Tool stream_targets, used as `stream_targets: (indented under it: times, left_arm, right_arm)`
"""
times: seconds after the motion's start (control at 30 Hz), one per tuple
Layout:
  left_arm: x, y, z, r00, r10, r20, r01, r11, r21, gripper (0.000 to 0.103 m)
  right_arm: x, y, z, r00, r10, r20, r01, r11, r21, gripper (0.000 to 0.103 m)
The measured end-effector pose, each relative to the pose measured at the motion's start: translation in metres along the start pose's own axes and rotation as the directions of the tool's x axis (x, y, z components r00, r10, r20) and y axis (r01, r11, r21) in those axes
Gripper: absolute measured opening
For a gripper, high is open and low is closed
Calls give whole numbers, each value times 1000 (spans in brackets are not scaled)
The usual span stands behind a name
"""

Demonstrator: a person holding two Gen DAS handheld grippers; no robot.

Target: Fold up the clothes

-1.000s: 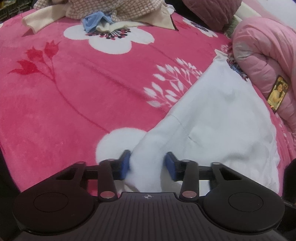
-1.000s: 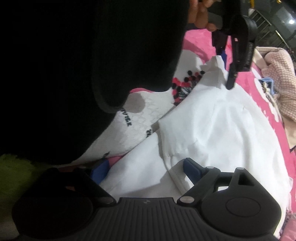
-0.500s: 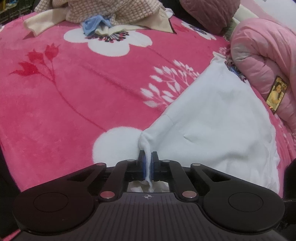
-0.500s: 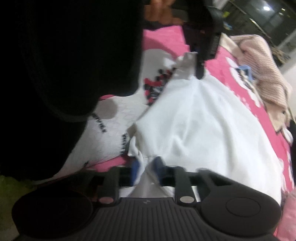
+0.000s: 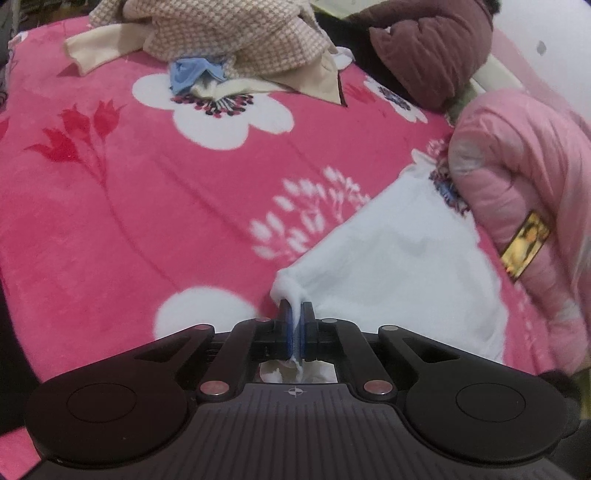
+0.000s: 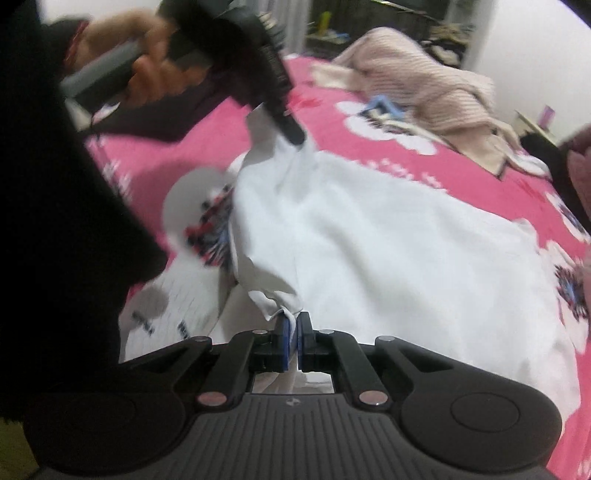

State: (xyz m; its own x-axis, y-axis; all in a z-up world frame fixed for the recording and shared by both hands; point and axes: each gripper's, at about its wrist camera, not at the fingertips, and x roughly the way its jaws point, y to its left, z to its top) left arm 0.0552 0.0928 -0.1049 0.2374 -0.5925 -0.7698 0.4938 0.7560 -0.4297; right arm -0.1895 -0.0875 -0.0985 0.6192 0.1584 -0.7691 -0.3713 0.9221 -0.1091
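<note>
Left gripper point(image 5: 294, 325) is pinched on one corner of the white garment point(image 5: 388, 266), right gripper point(image 6: 293, 334) on the neighbouring corner; garment spread on pink bed blanket point(image 5: 147, 206). Corners best lifted level, edge kept taut.

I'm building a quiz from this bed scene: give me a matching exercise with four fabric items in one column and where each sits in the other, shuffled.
Things:
1. white garment
2. checked beige garment
3. pink quilt
4. blue cloth

Places:
A. rolled up along the bed's right side
B. pinched by the left gripper and the right gripper
C. tucked under the beige pile
D. heaped at the far end of the pink blanket

Pairs: 1-B, 2-D, 3-A, 4-C
</note>
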Motion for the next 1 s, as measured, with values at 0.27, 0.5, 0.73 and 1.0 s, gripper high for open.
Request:
stream_targets:
  times: [0.27, 0.5, 0.73, 1.0]
  left_arm:
    - [17, -54, 36, 998, -66, 9, 66, 996, 53, 2]
    - [53, -95, 74, 994, -105, 8, 104, 993, 51, 2]
    - [105, -117, 107, 993, -116, -27, 117, 992, 43, 2]
    - [151, -131, 132, 985, -149, -83, 153, 987, 44, 2]
  right_arm:
    - [-29, -65, 2, 995, -43, 89, 26, 981, 192, 4]
    - [-41, -133, -9, 987, -110, 113, 66, 939, 337, 4]
    - [-35, -195, -22, 984, -150, 93, 96, 896, 435, 4]
    - [-26, -242, -42, 984, -165, 67, 98, 817, 568, 4]
